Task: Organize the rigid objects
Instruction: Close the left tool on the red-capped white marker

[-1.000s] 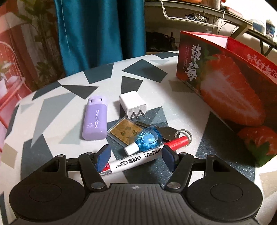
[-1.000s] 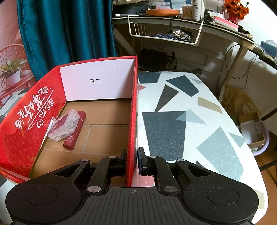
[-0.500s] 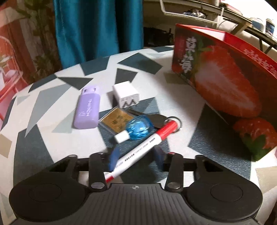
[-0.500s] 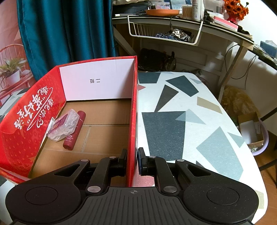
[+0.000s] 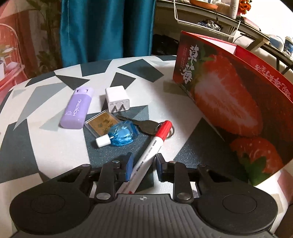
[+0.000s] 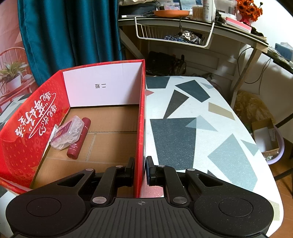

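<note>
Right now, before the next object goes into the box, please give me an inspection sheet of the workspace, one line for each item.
Surface: table with a white, grey and dark geometric cover.
Job's things: whiteboard marker, purple case, white charger, gold card, blue bottle and key lie on the table; strawberry box holds a clear packet and a dark red tube.
Clutter: nothing seen.
Grippers: left tool closing, marker between its jaws; right tool shut on the box's wall.
Cables: wires hang by the desk.
Surroundings: teal curtain, wire basket, orange flowers.
</note>
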Demonstrator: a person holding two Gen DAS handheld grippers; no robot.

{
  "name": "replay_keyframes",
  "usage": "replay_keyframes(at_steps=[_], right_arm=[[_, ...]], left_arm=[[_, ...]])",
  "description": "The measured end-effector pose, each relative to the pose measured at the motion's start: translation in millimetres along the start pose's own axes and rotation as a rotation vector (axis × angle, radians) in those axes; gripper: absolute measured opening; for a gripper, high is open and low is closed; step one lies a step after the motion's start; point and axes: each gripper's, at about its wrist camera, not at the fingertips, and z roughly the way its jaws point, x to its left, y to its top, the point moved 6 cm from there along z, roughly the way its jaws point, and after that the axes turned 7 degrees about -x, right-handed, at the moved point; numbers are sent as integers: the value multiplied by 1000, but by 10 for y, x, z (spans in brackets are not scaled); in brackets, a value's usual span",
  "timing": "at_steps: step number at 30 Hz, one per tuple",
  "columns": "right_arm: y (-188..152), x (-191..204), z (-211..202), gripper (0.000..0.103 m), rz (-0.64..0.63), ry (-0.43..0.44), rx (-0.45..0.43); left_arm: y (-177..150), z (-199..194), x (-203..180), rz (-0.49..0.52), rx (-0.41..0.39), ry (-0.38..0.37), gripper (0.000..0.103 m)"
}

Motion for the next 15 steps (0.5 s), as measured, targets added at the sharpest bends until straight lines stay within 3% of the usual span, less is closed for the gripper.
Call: replay_keyframes(at_steps=[4,9,15], right_arm=[[2,0,0,11,2,0,-1],[6,3,-4,11,3,0,-1],[7,4,-3,12,3,-1,-1]], left_arm=[[38,55,-30,5,0,12,28],[33,26,-10,-127,-10,5,22],[-20,-28,-132,-127,-24,74,21]])
